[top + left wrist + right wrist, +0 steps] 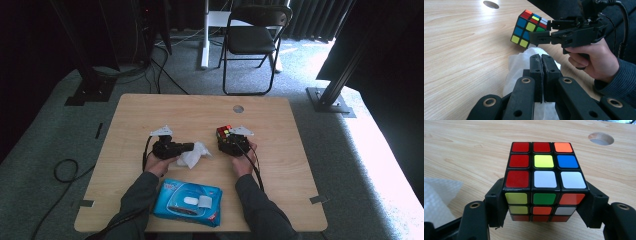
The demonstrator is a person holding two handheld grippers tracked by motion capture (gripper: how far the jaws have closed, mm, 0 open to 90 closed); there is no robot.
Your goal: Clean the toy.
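Table [150, 115]: pale wood-grain top, smooth, soft sheen under light. Puzzle cube [544, 182]: black plastic body, glossy coloured stickers, reflections on faces. Right gripper [544, 202]: matt black plastic jaws, faintly grainy, brass-coloured metal rivets at joints. Left gripper [541, 75]: same matt black plastic. Wipe [524, 60]: white, thin, crumpled, dimpled cloth-like texture. Wipes pack [187, 201]: blue plastic film, shiny, white flap. Sleeve [621, 80]: dark ribbed knit cloth. Floor [45, 135]: grey carpet, rough. Chair [252, 37]: black metal frame, matt seat.

black hand-held gripper [541, 37] with brass rivets, dark ribbed sleeves [257, 207].
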